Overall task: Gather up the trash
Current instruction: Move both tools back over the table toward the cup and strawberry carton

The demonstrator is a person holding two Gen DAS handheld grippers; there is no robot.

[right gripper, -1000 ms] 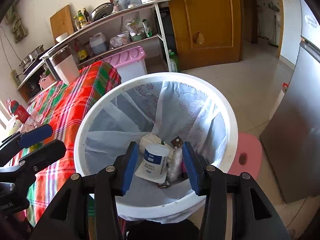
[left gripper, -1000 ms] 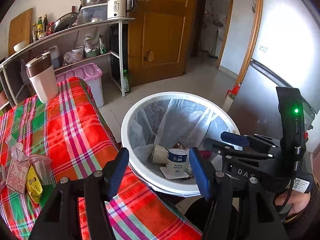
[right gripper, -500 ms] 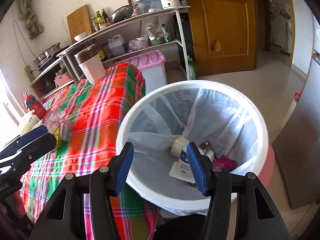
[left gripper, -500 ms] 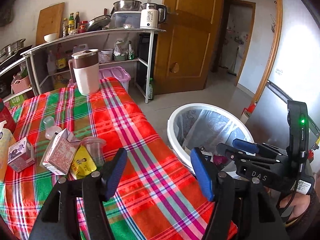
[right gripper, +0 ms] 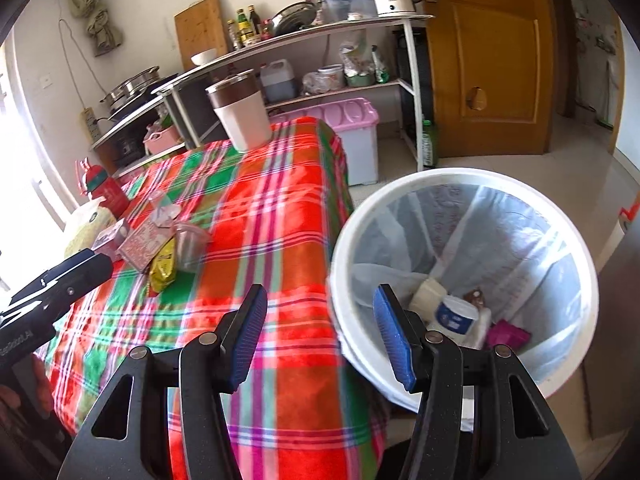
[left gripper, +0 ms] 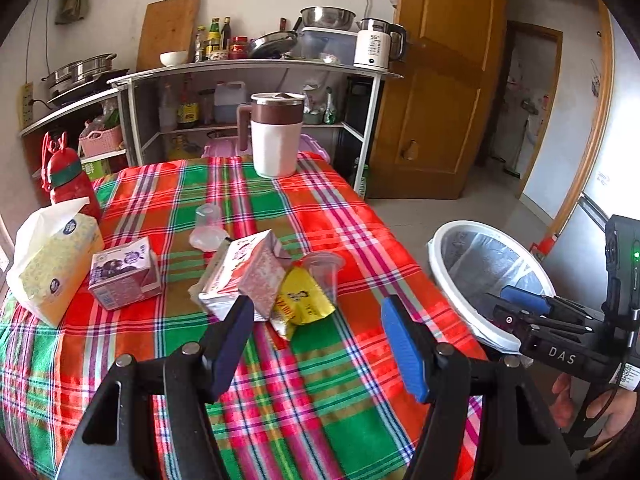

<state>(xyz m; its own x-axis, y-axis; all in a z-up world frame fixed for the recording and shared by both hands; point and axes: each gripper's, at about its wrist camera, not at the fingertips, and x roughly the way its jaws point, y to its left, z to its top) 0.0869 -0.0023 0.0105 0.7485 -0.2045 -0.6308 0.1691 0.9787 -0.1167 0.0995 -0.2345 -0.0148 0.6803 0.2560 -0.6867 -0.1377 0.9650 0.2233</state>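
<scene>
My left gripper (left gripper: 316, 340) hangs open and empty over the plaid tablecloth (left gripper: 360, 420). Just beyond its fingertips lie a pink-red carton (left gripper: 244, 272), a yellow packet (left gripper: 302, 304) and a clear plastic cup (left gripper: 324, 272). Farther back an overturned clear cup (left gripper: 208, 226) and a small purple carton (left gripper: 124, 272) rest on the cloth. My right gripper (right gripper: 320, 332) is open with nothing in it, above the gap between the table edge and the white bin (right gripper: 400, 188). In the lined bin lie a white pot with a blue label (right gripper: 456, 316) and a pink wrapper (right gripper: 508, 334).
A tissue pack (left gripper: 52, 256) and a red bottle (left gripper: 68, 180) stand at the table's left, a white mug with a brown lid (left gripper: 276, 136) at its far end. Behind are metal shelves (left gripper: 256, 66), a pink-lidded box (right gripper: 352, 120), a wooden door (left gripper: 432, 100) and a grey fridge (right gripper: 616, 300).
Both views have swung left from the bin to the table. The trash on the cloth now lies ahead of the left gripper. The right jaws stand a little wider.
</scene>
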